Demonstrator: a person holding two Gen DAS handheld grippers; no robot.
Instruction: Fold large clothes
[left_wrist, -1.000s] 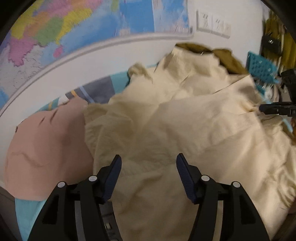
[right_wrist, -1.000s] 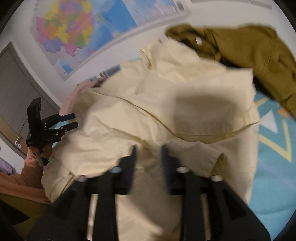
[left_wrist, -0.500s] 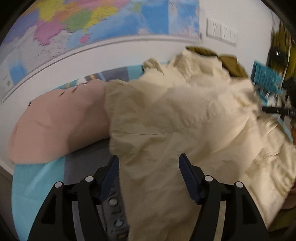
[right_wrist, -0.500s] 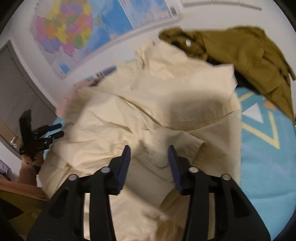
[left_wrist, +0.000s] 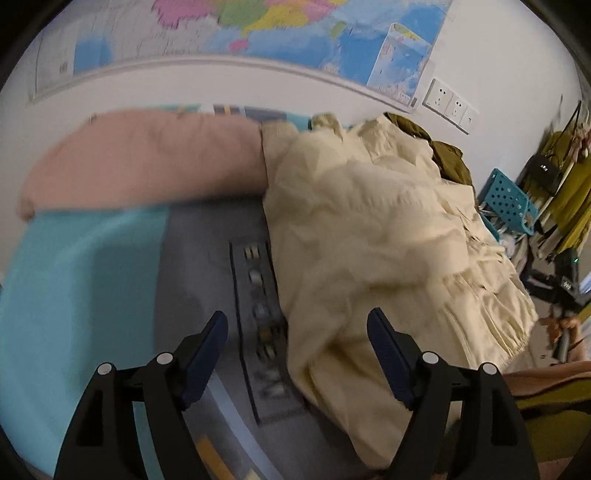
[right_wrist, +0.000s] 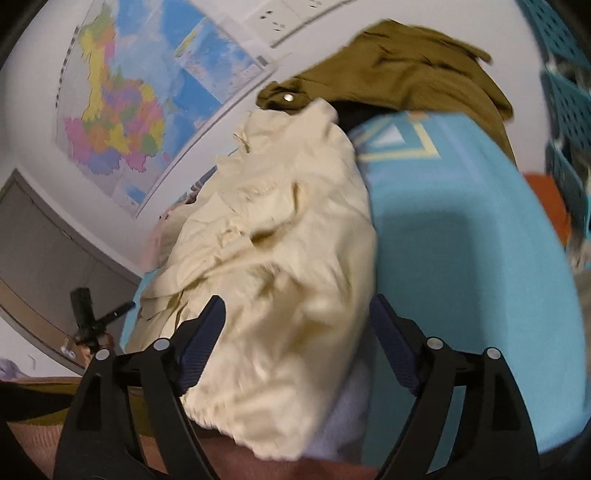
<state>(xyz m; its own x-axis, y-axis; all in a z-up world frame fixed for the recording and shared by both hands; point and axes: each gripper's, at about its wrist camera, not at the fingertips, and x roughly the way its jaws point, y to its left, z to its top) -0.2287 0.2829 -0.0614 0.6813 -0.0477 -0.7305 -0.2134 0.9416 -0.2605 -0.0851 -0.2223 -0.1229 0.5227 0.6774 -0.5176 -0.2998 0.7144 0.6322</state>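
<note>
Your left gripper and right gripper are both opening wide, pads pressing nothing. The cream garment lies bunched on the bed, its long axis running toward twelve o'clock. From the left it spreads toward one o'clock; from the right, eleven.

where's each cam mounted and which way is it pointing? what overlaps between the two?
Left wrist: on the left gripper, looking down along its fingers over the bed at the cream garment and pink pillow; jaws opening, nothing gripped.
Right wrist: on the right gripper, facing the same garment, the olive garment and the wall map; jaws opening, cloth lies loose between them.
Shared: cream and olive garments, map, bed; the left gripper also shows far left in the right view.
</note>
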